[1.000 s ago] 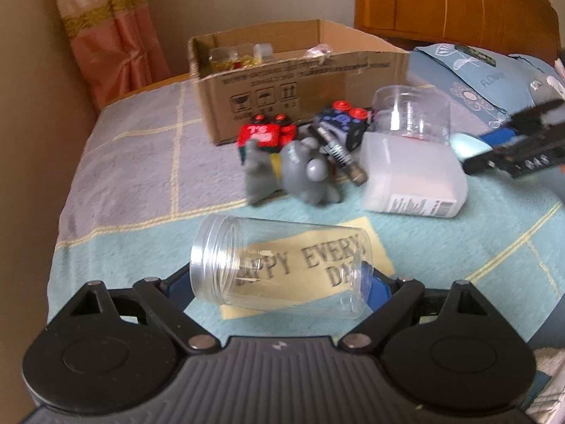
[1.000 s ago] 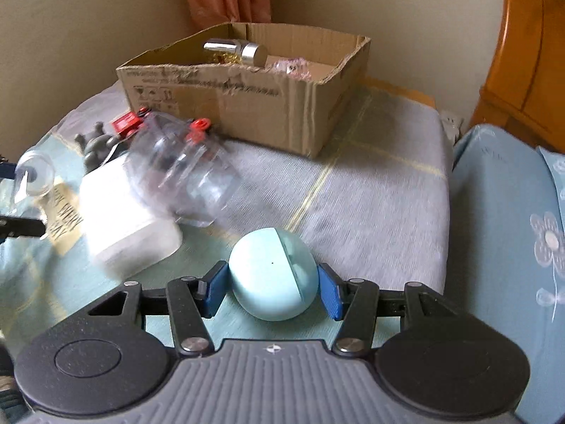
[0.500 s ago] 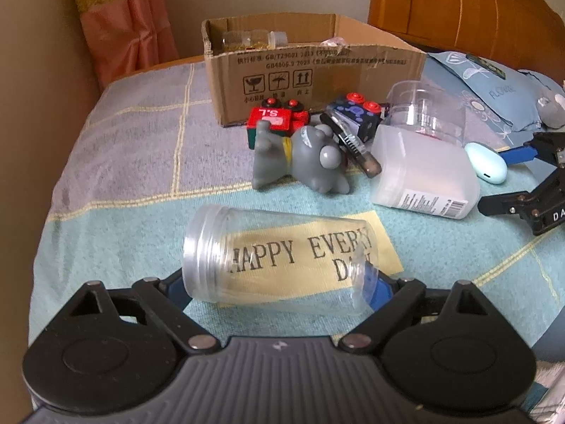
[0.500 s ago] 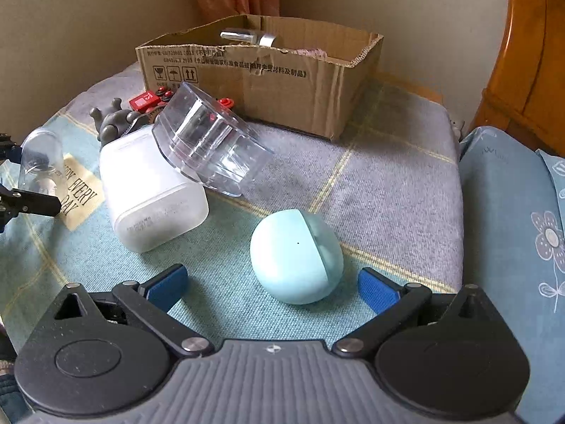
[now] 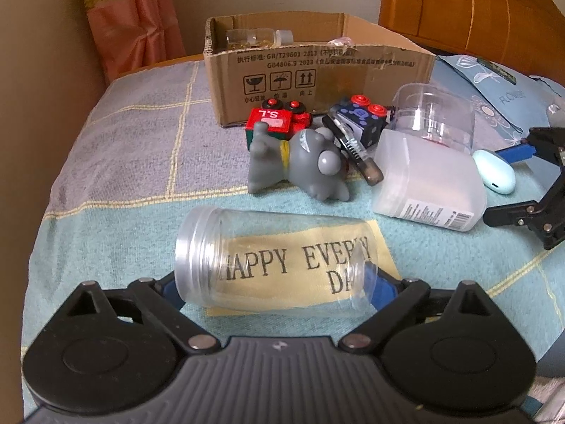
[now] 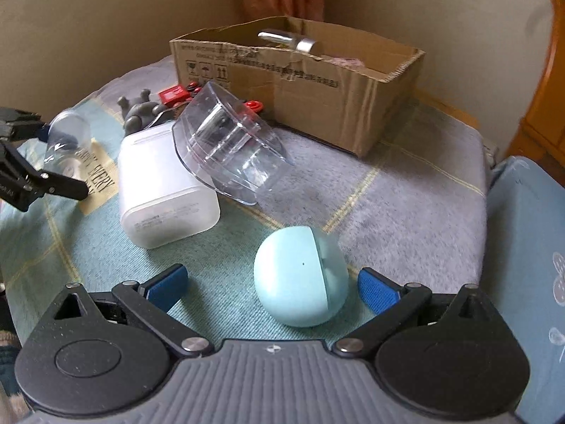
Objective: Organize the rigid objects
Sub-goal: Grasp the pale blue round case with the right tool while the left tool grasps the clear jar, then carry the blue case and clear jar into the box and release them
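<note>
Bed surface covered by a grey and pale-green checked blanket (image 5: 116, 148), bearing all items shown. At its far side stands an open brown corrugated cardboard box (image 5: 317, 70) printed with handling symbols; a clear bottle and a shiny metal cylinder (image 6: 293, 40) lie inside. Before the box, a frosted white square plastic container (image 5: 423, 183) lies on its side, with a clear rigid plastic tub (image 5: 434, 120) tilted against it. A clear cylindrical plastic jar (image 5: 272, 265), mouth to the left, lies on its side over a yellow cloth label (image 5: 378, 251) lettered "HAPPY EVERY DAY". Left gripper (image 5: 275, 284): its jaws have just been opening; the jar lies between the blue pads, but whether they still touch it cannot be told. Right gripper (image 6: 272, 284): jaws spread wide, having just been opening; a pale-blue egg-shaped plastic case (image 6: 300, 275) rests on the blanket between them, clear of both pads. Near the box lie a grey rubber animal figure (image 5: 300, 159), a red toy block (image 5: 279, 120), a dark blue toy block (image 5: 360, 120) and a small dark tube (image 5: 356, 152).
</note>
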`<state>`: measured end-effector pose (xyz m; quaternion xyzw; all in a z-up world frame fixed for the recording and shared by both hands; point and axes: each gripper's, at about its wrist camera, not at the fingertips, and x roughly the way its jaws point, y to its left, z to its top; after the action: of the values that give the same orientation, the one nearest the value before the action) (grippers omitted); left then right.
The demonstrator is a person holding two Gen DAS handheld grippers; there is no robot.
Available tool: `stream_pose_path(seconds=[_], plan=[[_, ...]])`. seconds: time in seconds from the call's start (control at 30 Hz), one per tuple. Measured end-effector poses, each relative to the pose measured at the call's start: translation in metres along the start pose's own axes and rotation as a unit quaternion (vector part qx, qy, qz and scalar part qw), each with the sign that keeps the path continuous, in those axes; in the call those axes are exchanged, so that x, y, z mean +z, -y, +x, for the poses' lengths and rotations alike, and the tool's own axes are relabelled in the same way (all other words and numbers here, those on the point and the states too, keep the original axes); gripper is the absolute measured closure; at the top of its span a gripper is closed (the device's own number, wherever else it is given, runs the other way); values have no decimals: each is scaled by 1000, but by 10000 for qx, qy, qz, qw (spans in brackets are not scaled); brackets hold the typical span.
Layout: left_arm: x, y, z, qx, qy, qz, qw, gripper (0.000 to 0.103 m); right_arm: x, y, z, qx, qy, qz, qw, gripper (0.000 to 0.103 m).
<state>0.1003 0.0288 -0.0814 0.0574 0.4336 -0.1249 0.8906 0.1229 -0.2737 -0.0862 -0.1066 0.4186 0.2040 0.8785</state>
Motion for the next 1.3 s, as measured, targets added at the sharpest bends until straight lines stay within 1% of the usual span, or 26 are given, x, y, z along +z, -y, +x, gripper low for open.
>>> stream_pose_path(seconds=[0.17, 0.23, 0.3, 0.47, 0.53, 0.57, 0.73, 0.87, 1.0, 1.13, 1.3], plan=[[2, 0, 0, 29, -11, 9, 10000, 7, 5, 2, 2, 157, -103, -192, 9996, 1], [3, 0, 0, 38, -22, 5, 10000, 7, 7, 2, 1, 187, -99, -242, 9995, 7], [4, 0, -1, 35, -1, -3, 10000, 7, 8, 3, -2, 164, -98, -216, 9996, 17], [6, -3, -5, 58, 70, -37, 10000, 8, 10, 7, -5, 61, -125, -67, 9999, 30], [6, -4, -6, 17, 89, -50, 9999, 9, 10, 8, -7, -2, -122, 1, 9999, 38], [7, -5, -7, -8, 84, -50, 10000, 11, 10, 9, -7, -32, -126, 42, 9999, 45], [9, -6, -9, 3, 105, 15, 9999, 13, 13, 9, -8, -101, -198, 159, 9996, 45], [17, -10, -14, -181, 0, 34, 9998, 13, 17, 11, -13, -32, -255, 344, 9991, 45], [28, -13, -24, -199, -2, 234, 9995, 13, 23, 11, -24, -116, -231, 313, 9992, 45], [44, -15, -36, -263, -22, 460, 9986, 13, 35, 13, -39, -158, -169, 264, 9994, 45], [81, -19, -47, -379, 105, 658, 9971, 13, 63, 16, -58, -168, 60, 98, 9998, 45]])
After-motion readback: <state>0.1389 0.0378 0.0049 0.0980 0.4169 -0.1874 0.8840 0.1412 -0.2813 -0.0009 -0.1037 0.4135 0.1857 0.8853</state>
